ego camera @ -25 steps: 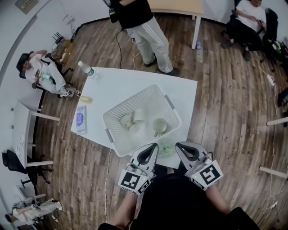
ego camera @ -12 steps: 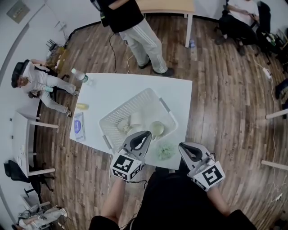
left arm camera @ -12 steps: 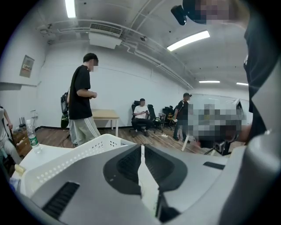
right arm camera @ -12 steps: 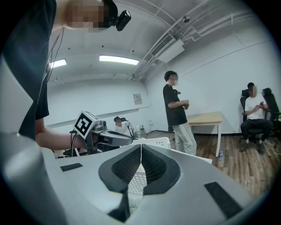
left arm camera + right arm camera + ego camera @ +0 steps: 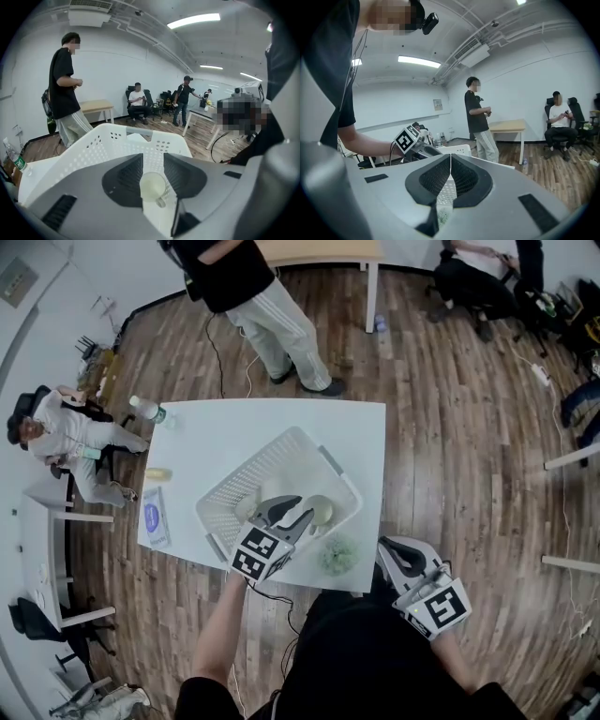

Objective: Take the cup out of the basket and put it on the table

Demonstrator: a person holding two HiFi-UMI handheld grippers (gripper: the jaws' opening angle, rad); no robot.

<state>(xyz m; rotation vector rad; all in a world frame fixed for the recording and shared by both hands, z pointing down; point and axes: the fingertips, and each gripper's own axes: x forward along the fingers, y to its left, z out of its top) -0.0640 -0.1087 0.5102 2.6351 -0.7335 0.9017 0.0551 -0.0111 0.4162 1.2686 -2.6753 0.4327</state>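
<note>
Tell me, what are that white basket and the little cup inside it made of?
The basket looks like moulded plastic, matt white: its walls are a grid of small holes, with grey handle pieces. The cup is pale cream and smooth with a loop handle; ceramic seems likely, but plastic cannot be ruled out.

Left gripper (image 5: 298, 516) moved into basket (image 5: 223, 487), jaws opening (cup (image 5: 323, 512) between).

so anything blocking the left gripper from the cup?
Nothing visible does. The left gripper reaches over the basket. Its jaws have just been opening, and the cup shows in the gap between them, not yet gripped.
</note>
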